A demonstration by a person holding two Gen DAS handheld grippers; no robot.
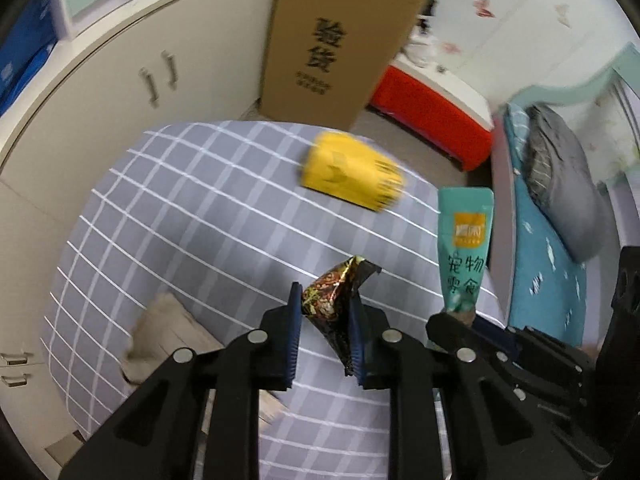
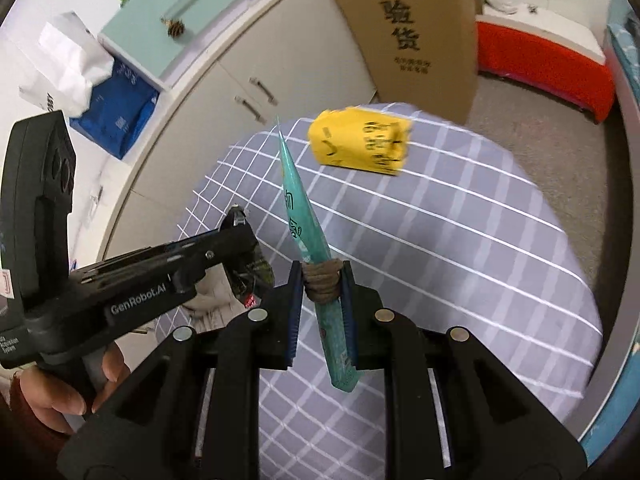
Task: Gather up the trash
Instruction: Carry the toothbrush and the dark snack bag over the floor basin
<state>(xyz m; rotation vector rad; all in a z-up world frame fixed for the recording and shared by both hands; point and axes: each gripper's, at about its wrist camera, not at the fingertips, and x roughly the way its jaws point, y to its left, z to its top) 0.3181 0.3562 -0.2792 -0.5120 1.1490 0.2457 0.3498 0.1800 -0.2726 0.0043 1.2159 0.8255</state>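
My left gripper (image 1: 324, 320) clamps a dark crinkled wrapper (image 1: 338, 300) above the checked table (image 1: 200, 208); my right gripper (image 2: 322, 300) clamps a teal pouch (image 2: 304, 216). The yellow carton (image 1: 352, 170) on that table is blurred.

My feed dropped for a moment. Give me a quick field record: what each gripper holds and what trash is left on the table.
left gripper: shut on dark foil wrapper
right gripper: shut on teal pouch
left on table: yellow carton, lying on its side
surface: grey checked tablecloth
behind table: tall cardboard box
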